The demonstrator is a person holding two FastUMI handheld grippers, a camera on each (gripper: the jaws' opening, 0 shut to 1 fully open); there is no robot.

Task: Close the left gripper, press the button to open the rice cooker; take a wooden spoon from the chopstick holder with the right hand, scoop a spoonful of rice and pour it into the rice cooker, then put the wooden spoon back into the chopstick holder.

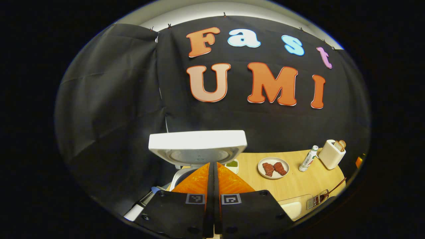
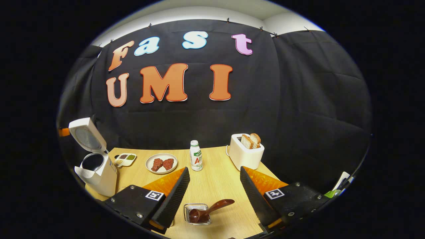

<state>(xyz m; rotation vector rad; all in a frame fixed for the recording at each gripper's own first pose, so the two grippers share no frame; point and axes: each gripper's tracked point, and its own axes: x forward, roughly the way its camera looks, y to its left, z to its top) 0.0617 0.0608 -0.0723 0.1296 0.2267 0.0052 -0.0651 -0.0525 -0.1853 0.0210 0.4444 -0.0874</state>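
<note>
Black cloth hangs behind a pale wooden table (image 2: 212, 186) that carries everything here. At the table's left edge stands the white rice cooker (image 2: 99, 174), its lid (image 2: 85, 135) tipped up and back so the dark inner pot shows. In the left gripper view that raised lid (image 1: 198, 146) sits just past the left gripper (image 1: 212, 166), whose 2 fingers are pressed together with nothing between them — whether they touch the cooker I cannot tell.

The right gripper (image 2: 212, 177) hangs over the near middle of the table, fingers spread wide and holding nothing. Between and just below them, near the front edge, stands the clear chopstick holder (image 2: 196, 214) with the dark wooden spoon (image 2: 207, 209) in it, handle leaning out to the right.

Toward the back edge, running left to right: a small divided dish (image 2: 125, 159) of seasonings just beside the cooker, a plate (image 2: 161, 163) with 2 reddish pieces of meat, a small white bottle (image 2: 196, 156) standing upright, and a white toaster (image 2: 246, 154) with 2 slices of bread poking from the top — all apart from one another.
</note>
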